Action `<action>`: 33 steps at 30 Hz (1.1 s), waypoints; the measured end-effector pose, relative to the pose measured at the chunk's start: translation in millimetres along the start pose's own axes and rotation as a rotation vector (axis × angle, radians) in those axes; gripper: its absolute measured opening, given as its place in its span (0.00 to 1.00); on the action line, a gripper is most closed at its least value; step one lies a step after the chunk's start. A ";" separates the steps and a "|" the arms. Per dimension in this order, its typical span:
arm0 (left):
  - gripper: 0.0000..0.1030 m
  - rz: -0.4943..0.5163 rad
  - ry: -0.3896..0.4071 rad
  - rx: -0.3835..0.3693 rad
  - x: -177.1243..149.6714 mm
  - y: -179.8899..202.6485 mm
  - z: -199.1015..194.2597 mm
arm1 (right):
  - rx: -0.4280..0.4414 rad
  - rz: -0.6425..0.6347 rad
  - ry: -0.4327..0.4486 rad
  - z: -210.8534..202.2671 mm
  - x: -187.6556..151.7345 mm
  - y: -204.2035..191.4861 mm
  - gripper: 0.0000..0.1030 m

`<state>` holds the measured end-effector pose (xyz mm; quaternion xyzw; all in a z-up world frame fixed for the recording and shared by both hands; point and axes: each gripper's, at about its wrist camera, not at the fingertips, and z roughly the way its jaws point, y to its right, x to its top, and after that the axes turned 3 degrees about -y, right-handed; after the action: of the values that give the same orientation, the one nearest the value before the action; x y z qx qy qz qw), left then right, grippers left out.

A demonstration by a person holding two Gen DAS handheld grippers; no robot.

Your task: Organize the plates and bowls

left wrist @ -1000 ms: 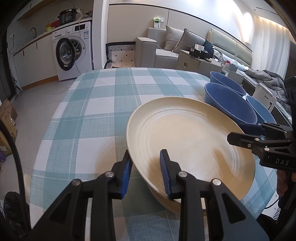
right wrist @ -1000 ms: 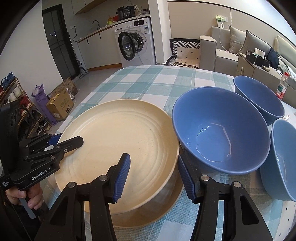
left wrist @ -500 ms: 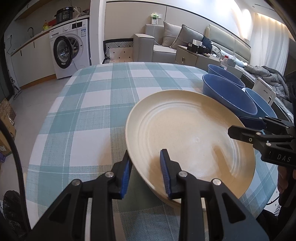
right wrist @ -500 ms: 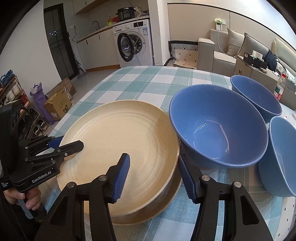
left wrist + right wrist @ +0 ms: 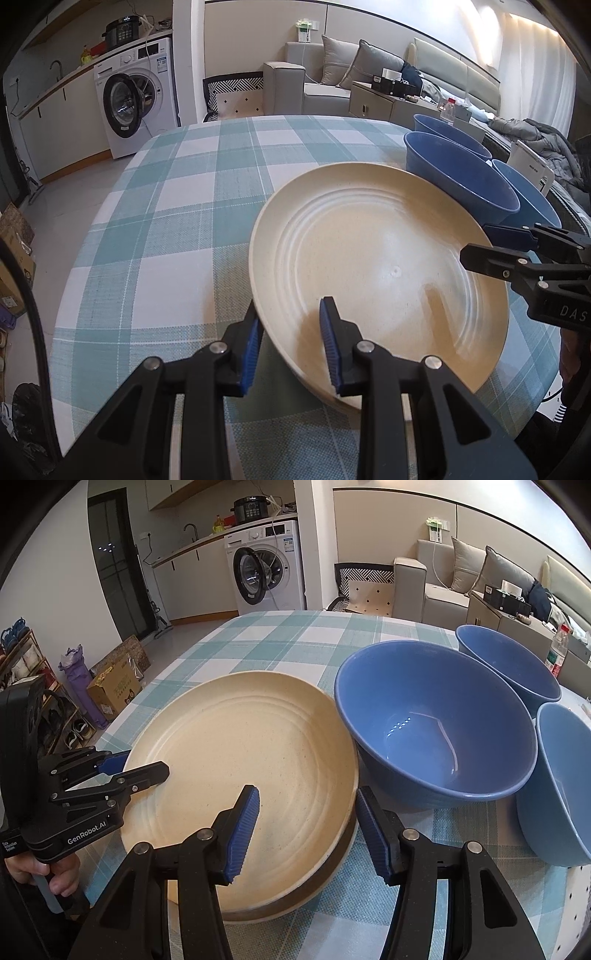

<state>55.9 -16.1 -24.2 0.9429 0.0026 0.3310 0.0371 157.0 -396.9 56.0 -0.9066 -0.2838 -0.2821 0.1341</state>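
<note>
Jaws of the left gripper (image 5: 291, 343) are pinching the cream plate's (image 5: 376, 266) near-left rim at lower centre; the right gripper (image 5: 306, 827) is straddling its opposite rim, spread, not pressing.

Black tongs (image 5: 290, 345), ribbed blue pads (image 5: 243, 832)
</note>
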 end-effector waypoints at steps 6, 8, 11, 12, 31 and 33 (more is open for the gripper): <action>0.27 0.012 -0.005 0.005 -0.8 1.1 1.4 | -0.002 -0.002 -0.007 1.1 -2.8 0.9 0.55; 0.28 0.017 -0.007 0.008 -1.1 1.5 1.8 | -0.003 -0.005 -0.009 1.3 -3.6 0.9 0.55; 0.28 0.026 -0.008 0.012 -1.8 2.2 1.7 | 0.005 -0.009 -0.014 2.4 -5.3 1.0 0.58; 0.28 0.027 -0.010 0.013 -1.8 2.3 1.8 | 0.005 -0.010 -0.017 3.1 -6.2 0.8 0.58; 0.31 0.068 -0.027 0.025 -3.4 8.7 2.9 | 0.013 -0.014 -0.041 9.7 -9.6 3.2 0.60; 0.33 0.074 -0.027 0.027 -3.5 9.5 3.2 | 0.018 -0.018 -0.043 11.1 -10.1 1.9 0.63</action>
<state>55.0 -25.9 -28.2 0.9472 -0.0282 0.3193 0.0120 156.1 -398.4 40.9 -0.9086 -0.2972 -0.2613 0.1338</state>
